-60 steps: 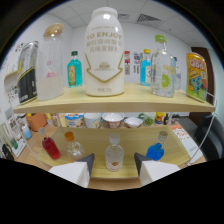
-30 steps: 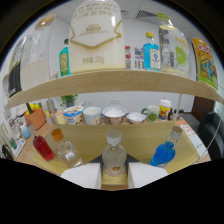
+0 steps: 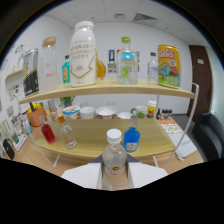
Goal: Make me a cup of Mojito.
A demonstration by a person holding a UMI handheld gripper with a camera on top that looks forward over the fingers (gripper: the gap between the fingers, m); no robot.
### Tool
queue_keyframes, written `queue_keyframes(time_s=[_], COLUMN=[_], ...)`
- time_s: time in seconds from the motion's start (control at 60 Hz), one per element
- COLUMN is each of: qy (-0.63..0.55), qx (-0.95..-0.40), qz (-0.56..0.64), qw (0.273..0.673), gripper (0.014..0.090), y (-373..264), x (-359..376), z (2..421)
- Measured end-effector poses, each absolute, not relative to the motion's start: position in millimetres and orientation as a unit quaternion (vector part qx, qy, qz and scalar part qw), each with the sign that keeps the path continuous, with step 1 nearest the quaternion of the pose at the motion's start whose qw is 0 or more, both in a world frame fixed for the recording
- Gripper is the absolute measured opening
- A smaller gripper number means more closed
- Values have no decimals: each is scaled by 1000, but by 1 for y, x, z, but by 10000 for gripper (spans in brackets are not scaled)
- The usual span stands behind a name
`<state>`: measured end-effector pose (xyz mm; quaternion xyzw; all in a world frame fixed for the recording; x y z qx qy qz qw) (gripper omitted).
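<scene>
A small clear bottle (image 3: 114, 156) with a white cap stands upright between my fingers. My gripper (image 3: 114, 176) is shut on its lower body, and both white fingers (image 3: 82, 176) press against its sides. The bottle hangs in front of the lower wooden shelf (image 3: 95, 132), off its surface. Just beyond it, slightly right, a blue bottle (image 3: 131, 138) stands on that shelf. Further left on the shelf are a red bottle (image 3: 47, 133) and another clear bottle (image 3: 68, 137).
The upper shelf (image 3: 107, 88) carries a big white bottle (image 3: 83, 54), a glass jar (image 3: 48, 65), a green-capped bottle (image 3: 127, 61) and a yellow can (image 3: 168, 65). Bowls and cups (image 3: 106, 111) line the back of the lower shelf. A white wire frame (image 3: 187, 117) holds the shelves.
My gripper has drawn back from the rack with the clear bottle in it. The shelves now look farther off, and the blue bottle sits right behind the held bottle.
</scene>
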<state>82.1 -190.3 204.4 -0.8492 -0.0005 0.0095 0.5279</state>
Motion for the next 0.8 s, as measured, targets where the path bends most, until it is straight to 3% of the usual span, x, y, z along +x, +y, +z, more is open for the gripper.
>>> queue_keyframes(time_s=[0.25,0.45,0.617,0.8], qy=[12,-79,-232,-392], qx=[-873,-857,-786,-675], qz=[-38,-160,-313,-441], qw=[487,483,479,443], gripper=[335,334,336,332], y=[-223,-220,-206,-194], x=[134,151,153,141], z=[149,146,174,198])
